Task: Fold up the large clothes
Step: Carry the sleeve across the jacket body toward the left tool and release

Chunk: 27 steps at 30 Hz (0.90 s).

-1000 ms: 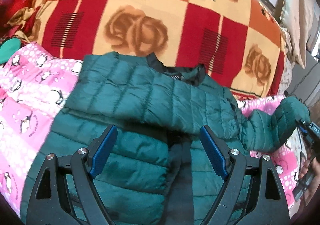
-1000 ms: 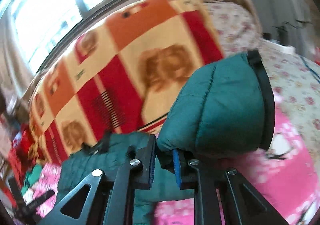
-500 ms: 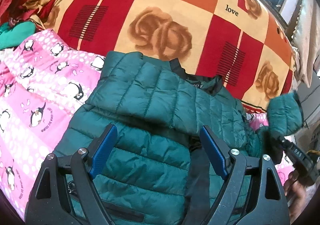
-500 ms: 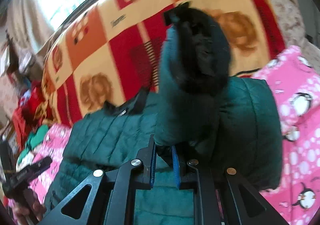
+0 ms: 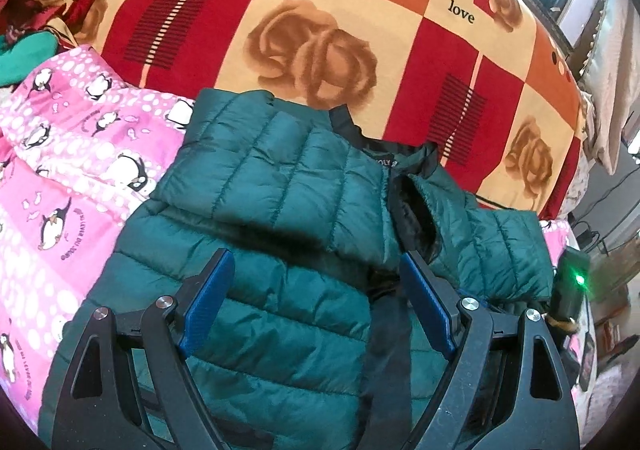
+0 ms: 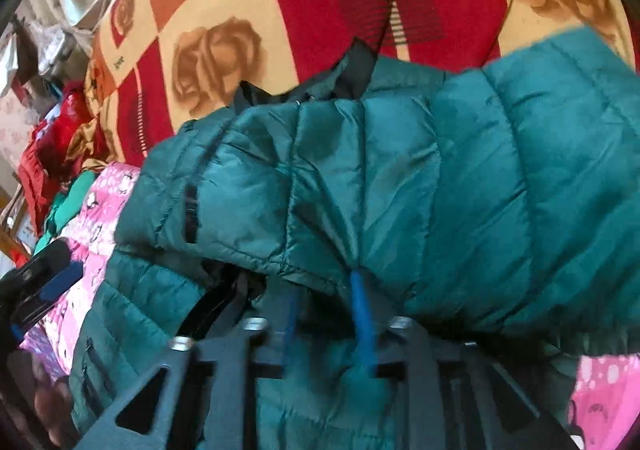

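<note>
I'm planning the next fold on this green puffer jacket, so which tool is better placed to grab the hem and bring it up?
Left, probably. The left tool hovers wide open and empty over the jacket body nearest its hem. The right tool is only now opening, with the folded sleeve draped over its fingers.

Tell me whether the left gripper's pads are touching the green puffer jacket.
Cannot tell. In the left wrist view the left gripper stands open above the green puffer jacket, but no clear gap or contact shows at its pads.
</note>
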Available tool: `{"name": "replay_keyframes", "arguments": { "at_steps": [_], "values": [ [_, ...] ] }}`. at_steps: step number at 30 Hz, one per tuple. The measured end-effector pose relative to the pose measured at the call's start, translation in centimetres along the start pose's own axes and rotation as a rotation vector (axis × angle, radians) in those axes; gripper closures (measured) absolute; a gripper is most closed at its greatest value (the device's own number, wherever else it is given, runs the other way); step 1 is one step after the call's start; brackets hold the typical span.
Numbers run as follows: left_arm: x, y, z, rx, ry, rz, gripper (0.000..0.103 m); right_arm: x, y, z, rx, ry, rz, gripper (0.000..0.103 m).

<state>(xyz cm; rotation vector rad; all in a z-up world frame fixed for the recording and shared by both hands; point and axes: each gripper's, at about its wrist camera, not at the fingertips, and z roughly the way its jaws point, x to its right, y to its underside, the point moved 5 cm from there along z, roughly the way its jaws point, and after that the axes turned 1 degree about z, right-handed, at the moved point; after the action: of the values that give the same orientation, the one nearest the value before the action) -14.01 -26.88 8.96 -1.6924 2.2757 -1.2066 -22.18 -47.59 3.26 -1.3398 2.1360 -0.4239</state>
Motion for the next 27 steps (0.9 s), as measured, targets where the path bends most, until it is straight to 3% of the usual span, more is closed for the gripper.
{"name": "replay_keyframes", "arguments": {
  "at_steps": [2,10,16,20,22,23,26,27],
  "values": [
    [0.5,-0.1,0.3,-0.006,0.016,-0.007,0.018,0.2,-0.1,-2.0,0.027,0.019,-0.019,0.050],
    [5.1,0.2,3.2,-0.091,0.091,0.028,0.018,2.9,-0.4,-9.1,0.164,0.066,-0.010,0.045],
    [9.1,0.5,6.3,-0.108,0.060,0.088,0.018,5.5,0.1,-12.9,0.249,0.078,0.043,0.043],
    [11.3,1.7,9.4,-0.161,0.009,0.175,0.018,7.3,0.5,-14.6,0.288,0.106,0.075,0.043],
    [12.1,2.1,10.5,-0.177,-0.015,0.231,0.045,8.2,0.8,-15.1,0.295,0.124,0.088,0.043],
    [12.3,2.2,10.7,-0.183,-0.022,0.249,0.076,8.8,0.9,-15.3,0.299,0.140,0.097,0.043],
    [12.4,1.3,9.7,-0.161,0.011,0.240,0.091,10.5,1.0,-15.5,0.304,0.173,0.148,0.043],
    [12.2,0.6,8.9,-0.135,0.007,0.241,0.092,11.0,1.0,-15.6,0.307,0.176,0.165,0.043]
  ]
}}
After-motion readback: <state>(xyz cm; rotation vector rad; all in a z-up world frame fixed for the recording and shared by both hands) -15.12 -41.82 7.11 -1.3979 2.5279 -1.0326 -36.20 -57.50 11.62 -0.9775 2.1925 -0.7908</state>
